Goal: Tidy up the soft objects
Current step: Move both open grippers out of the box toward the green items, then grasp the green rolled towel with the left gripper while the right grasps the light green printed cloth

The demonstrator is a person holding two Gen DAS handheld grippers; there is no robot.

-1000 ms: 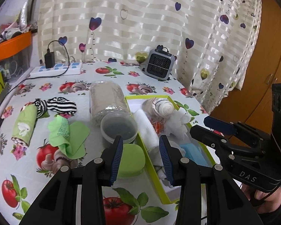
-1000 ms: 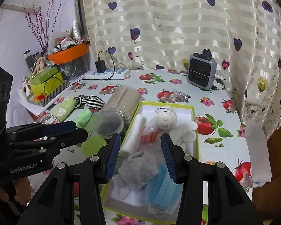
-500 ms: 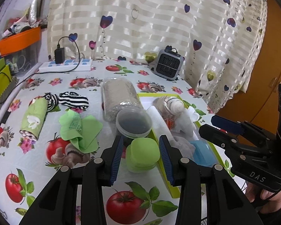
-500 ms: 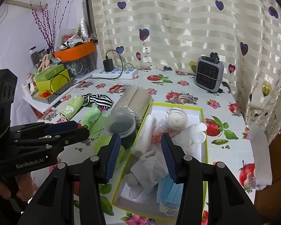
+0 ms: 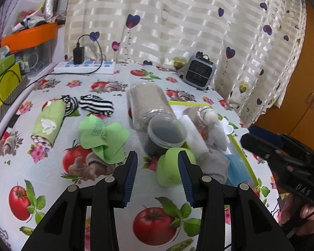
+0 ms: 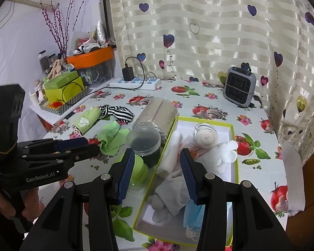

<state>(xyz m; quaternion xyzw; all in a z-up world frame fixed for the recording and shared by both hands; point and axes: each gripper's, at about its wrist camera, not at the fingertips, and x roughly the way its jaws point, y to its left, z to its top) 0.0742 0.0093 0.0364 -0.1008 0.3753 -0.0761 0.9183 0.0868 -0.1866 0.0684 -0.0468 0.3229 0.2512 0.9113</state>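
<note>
A yellow-green box (image 6: pixel 234 144) holds a bandage roll (image 6: pixel 206 136), white gloves (image 6: pixel 226 154), a white rolled cloth (image 6: pixel 169 156), a grey sock (image 6: pixel 173 192) and a blue mask (image 6: pixel 194 215). My right gripper (image 6: pixel 157 177) hovers open over the box's near left part, empty. My left gripper (image 5: pixel 158 175) stands open above the tablecloth, empty. The stacked green sponges (image 5: pixel 169 167) lie just behind its right finger. Left of it lie a green cloth (image 5: pixel 102 138), a green rolled towel (image 5: pixel 49 125) and striped socks (image 5: pixel 96 104).
A clear jar (image 5: pixel 166 133) with dark contents and a wrapped beige roll (image 5: pixel 148 106) lie against the box's left side. A small grey heater (image 6: pixel 239 89) and a power strip (image 6: pixel 136 82) stand at the back. Cluttered boxes (image 6: pixel 62 92) line the left edge.
My left gripper has shifted left and drawn back a little; the green sponges went from between its fingers to behind the right finger. The right gripper has barely moved.
</note>
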